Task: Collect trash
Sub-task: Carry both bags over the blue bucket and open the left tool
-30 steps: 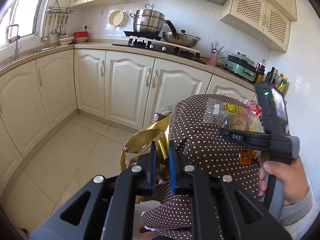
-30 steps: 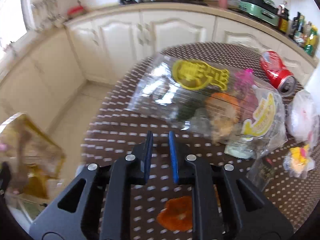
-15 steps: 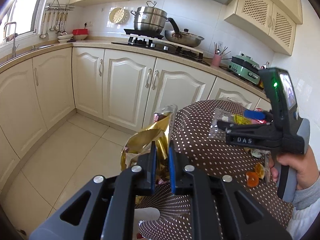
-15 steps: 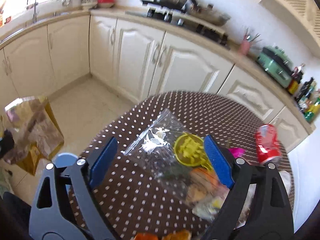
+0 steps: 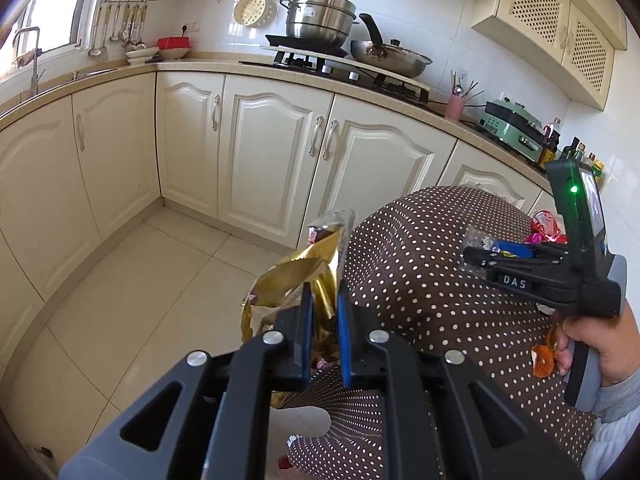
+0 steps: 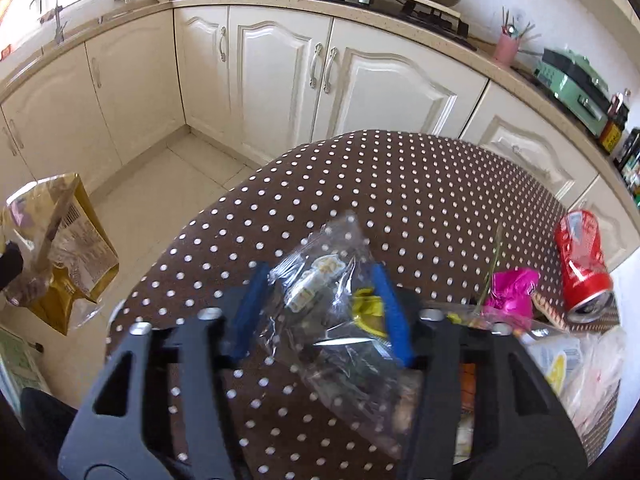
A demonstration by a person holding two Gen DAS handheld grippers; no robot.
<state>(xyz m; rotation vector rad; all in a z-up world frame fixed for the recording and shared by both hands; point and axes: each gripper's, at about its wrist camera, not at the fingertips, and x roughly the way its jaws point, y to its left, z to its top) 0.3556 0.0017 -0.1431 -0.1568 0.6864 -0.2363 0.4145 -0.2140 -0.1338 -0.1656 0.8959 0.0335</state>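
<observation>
My left gripper is shut on the rim of a gold foil bag and holds it in the air left of the table; the bag also shows at the far left of the right wrist view. My right gripper is open, its blue pads either side of a clear plastic wrapper that lies on the brown polka-dot table. From the left wrist view the right gripper is low over the table at the wrapper.
A red can lies on its side at the table's right edge. A pink wrapper, orange peel and more plastic bags lie near it. Cream cabinets and tiled floor lie beyond.
My right gripper has opened from shut and come down so its pads straddle the clear wrapper. The left gripper has held the gold bag in about the same place.
</observation>
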